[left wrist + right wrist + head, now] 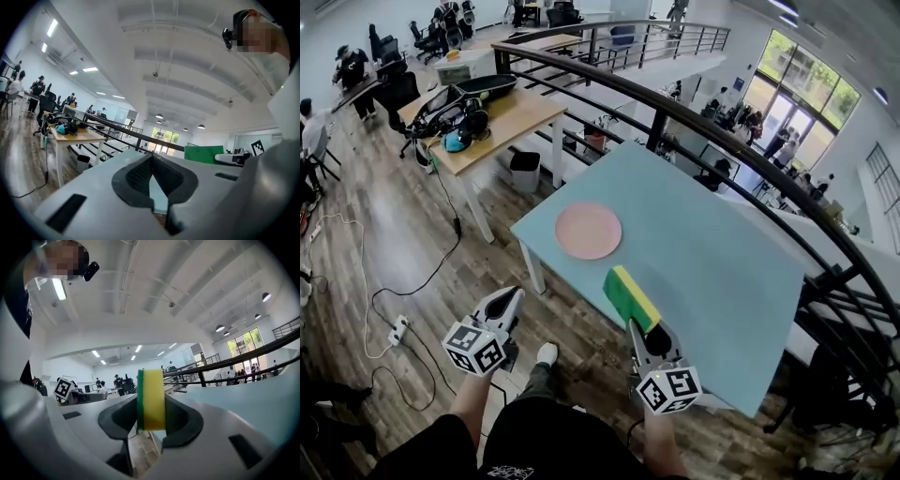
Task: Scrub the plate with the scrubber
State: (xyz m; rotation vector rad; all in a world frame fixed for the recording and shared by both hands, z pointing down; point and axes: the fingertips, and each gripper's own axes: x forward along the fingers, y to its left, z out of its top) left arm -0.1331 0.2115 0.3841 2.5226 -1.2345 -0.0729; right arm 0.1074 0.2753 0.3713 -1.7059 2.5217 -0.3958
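A round pink plate (588,230) lies near the left corner of the light blue table (712,262). My right gripper (639,325) is shut on the yellow and green scrubber (630,297), holding it on edge over the table's near edge, a short way right of and nearer than the plate. In the right gripper view the scrubber (151,399) stands upright between the jaws of that gripper (151,422). My left gripper (512,294) hangs over the wooden floor left of the table, shut and empty (152,177). The scrubber (204,153) also shows in the left gripper view.
A black railing (694,122) runs behind and right of the table. A wooden desk (502,117) with bags stands at the back left, a bin (525,172) beside it. Cables and a power strip (397,328) lie on the floor. People sit far back.
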